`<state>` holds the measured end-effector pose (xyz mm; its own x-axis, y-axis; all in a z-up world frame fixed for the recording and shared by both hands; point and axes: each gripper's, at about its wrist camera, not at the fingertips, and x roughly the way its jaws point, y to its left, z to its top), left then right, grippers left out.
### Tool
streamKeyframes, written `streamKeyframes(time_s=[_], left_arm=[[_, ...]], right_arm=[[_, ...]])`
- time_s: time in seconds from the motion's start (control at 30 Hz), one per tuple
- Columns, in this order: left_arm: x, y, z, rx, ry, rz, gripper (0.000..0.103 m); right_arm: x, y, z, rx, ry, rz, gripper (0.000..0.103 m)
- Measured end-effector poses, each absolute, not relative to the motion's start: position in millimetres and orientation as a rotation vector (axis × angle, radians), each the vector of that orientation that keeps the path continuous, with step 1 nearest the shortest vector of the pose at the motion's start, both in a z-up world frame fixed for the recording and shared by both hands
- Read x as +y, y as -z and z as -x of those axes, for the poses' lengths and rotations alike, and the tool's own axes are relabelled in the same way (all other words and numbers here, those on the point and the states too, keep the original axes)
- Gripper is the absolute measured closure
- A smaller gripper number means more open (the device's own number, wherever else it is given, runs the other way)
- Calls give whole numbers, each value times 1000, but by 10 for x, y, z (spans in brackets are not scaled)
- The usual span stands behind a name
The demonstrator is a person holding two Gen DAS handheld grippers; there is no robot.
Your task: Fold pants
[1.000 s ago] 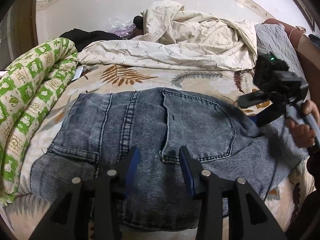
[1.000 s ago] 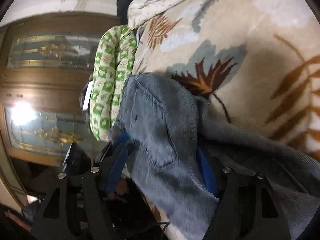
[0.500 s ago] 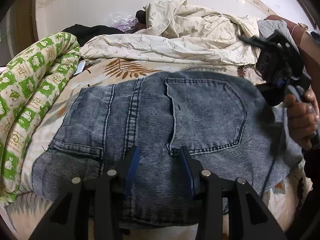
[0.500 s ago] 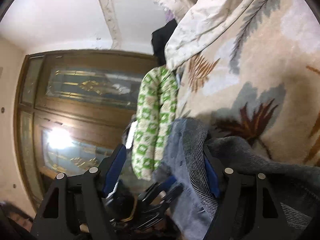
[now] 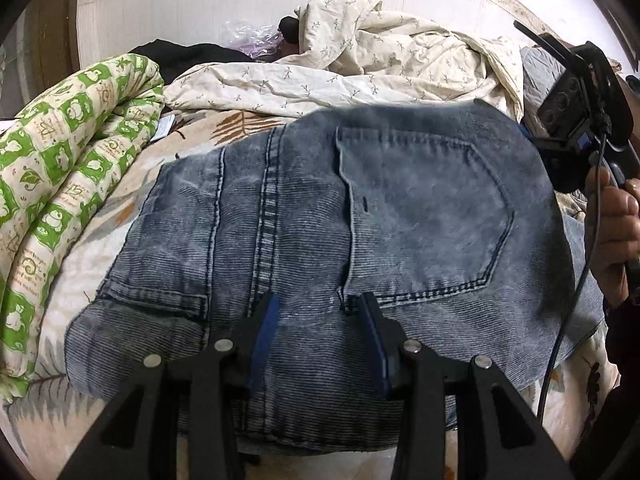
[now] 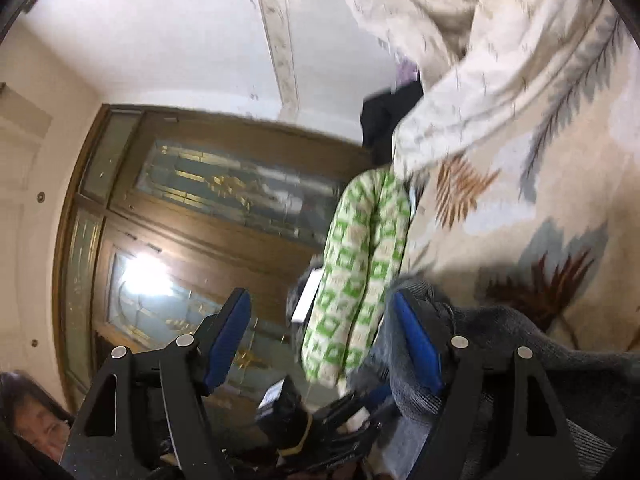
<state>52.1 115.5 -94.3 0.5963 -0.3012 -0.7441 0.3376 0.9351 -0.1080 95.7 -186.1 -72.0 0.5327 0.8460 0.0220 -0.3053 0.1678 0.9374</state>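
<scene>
Left hand-held gripper point(image 5: 318, 312): nearest the lens, angled down over the waist end of the pants; blue pads point(image 5: 264, 330) sit on the denim with a strip of cloth between them, but whether they pinch it cannot be told.
Pants point(image 5: 360, 216): grey-blue jeans, seat side up, back pocket and centre seam showing; spread on the bed with the far right edge raised off it.
Right hand-held gripper point(image 6: 320, 320): jaws apart, nothing between them; the right pad lies against a raised fold of the pants point(image 6: 500, 344), the left pad stands free in the air.
Right hand point(image 5: 614, 224): grips the handle at the right edge of the left wrist view.
Bed cover point(image 5: 92, 280): cream, leaf print, under the pants.
Green quilt point(image 5: 60, 168): rolled, left of the pants.
Cream sheet point(image 5: 360, 68): crumpled, beyond the pants.
Wooden doors point(image 6: 180, 216): farthest, glass-panelled.
</scene>
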Motion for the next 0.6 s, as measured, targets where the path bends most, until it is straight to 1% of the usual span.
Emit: streamKeyframes(time_s=[0.07,0.1,0.13,0.23,0.3,0.33,0.37,0.43,0.47,0.6], left_arm=[[1153,947,-513,854,368,-50,59],[1153,946,-510,853,368,-51,59],[1157,948,-508,853,368,-50,59],[1164,940,-504,854,368,-41,59],[1161,935,-501,854,366,-40,59],[1162,933,-501,854,367,-43,59],[1162,932,-502,854,367,-46,59],[1165,927,-504,854,368,-46,59],[1165,930,-504,854,368,-44,59],[1158,938,-502,857,364,-60,59]], right_arm=[[-1944,700,-913,525,-817,-1087,28],[-1971,700,-929,552,-749,-1045,25],[-1971,725,-959,595,-718,-1028,25],[-1992,803,-1007,639,-732,-1068,25],[-1975,768,-1036,694,-647,-991,25],[-1943,765,-1078,754,-603,-956,25],[-1937,790,-1094,774,-630,-975,25],[-1920,826,-1108,772,-730,-1044,25],[-1879,800,-1108,767,-749,-1035,25],[-1671,814,-1100,831,-690,-894,25]])
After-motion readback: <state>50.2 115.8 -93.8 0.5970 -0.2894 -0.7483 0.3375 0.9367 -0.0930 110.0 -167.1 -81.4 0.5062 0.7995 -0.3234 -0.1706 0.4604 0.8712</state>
